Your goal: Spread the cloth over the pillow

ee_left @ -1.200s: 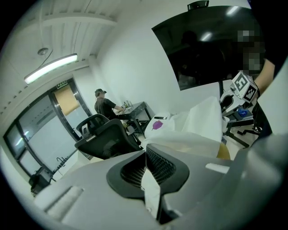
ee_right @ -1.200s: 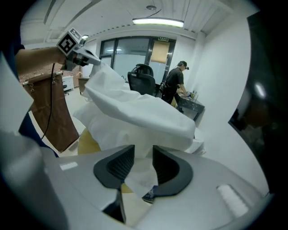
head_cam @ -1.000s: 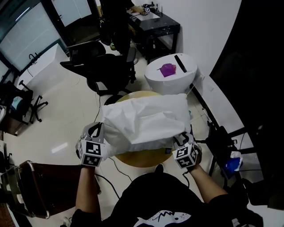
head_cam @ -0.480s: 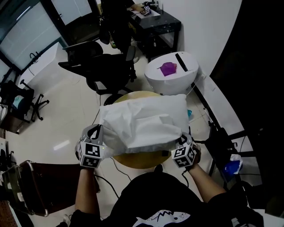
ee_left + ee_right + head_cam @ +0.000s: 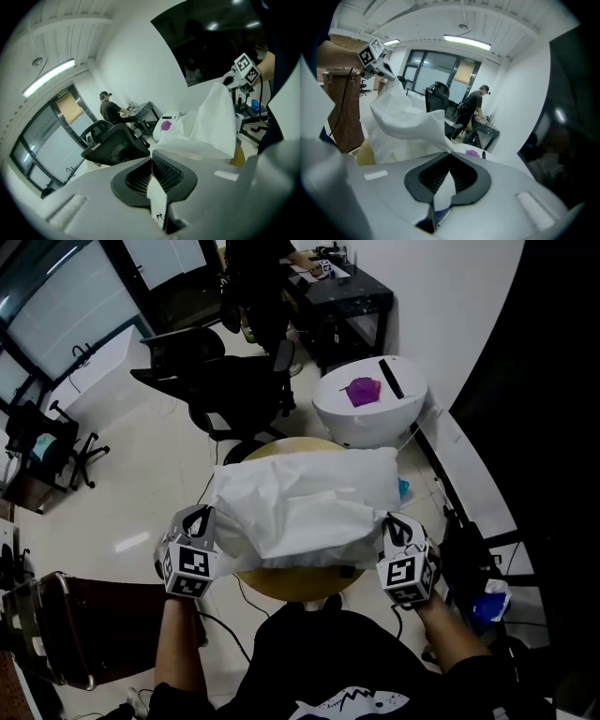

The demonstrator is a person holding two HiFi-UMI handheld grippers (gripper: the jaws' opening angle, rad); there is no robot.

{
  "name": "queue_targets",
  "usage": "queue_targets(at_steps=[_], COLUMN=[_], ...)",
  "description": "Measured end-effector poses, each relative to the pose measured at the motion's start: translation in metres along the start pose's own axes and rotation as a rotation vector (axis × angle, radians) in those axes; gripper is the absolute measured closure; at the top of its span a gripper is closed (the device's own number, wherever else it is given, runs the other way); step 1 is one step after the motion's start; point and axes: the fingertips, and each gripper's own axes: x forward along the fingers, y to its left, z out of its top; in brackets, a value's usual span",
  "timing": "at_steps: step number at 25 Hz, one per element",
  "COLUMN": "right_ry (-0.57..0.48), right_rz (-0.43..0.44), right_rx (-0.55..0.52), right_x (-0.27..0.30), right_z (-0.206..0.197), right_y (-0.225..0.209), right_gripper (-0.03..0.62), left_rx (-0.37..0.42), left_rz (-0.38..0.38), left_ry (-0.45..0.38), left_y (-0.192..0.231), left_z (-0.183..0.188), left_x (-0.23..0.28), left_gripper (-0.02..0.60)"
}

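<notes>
- Cloth (image 5: pixel 300 502) first: where does it lie?
- It covers most of the round surface (image 5: pixel 281 582), with its near edge lifted and slung between the two claws. The pillow should be underneath. I see one white bulk and cannot tell where pillow ends and cloth begins.
- Why a claw at each near corner?
- Going by the task, I'd say it's so the sheet can be drawn taut across its whole width. The left claw (image 5: pixel 200 519) is pinched tight on the left corner, and its own view shows a white strip running between the closed jaws.
- And the other?
- The right claw (image 5: pixel 394 524) has just been closing its jaws. They now meet on the right corner, with fabric fed between them in its view.
- Why is the edge held up instead of laid flat?
- My guess is that a raised edge won't drag on the pillow and can be pulled or shaken out. The middle is rumpled with long folds, so the spreading looks unfinished.
- Any risk?
- The fabric is thin and each bite is small, so a sharp tug could slip a corner free. An uneven pull would leave the cloth skewed.
</notes>
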Motion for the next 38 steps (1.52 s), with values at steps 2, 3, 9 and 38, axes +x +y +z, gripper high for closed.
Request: queue_targets(at_steps=[2, 3, 9, 38], right_ry=[-0.035, -0.049, -0.114, -0.183], right_rz=[-0.017, -0.026, -0.095, -0.402], right_rx=[-0.038, -0.056, -0.105, -0.353], right_x=[-0.004, -0.006, -0.010, 0.011], right_z=[0.020, 0.030, 0.077, 0.229], right_y=[-0.012, -0.018, -0.060, -0.229], right_gripper=[0.583, 0.583, 0.583, 0.583], left_rx=[0.021, 0.032, 0.093, 0.450], left_rz=[0.019, 0.030, 0.094, 0.228], left_ry=[-0.002, -0.004, -0.026, -0.151], left_y=[0.011, 0.018, 0.065, 0.234], left_z=[0.001, 0.002, 0.011, 0.110], left_x=[-0.002, -0.003, -0.011, 0.013], left_gripper=[0.581, 0.581, 0.581, 0.581])
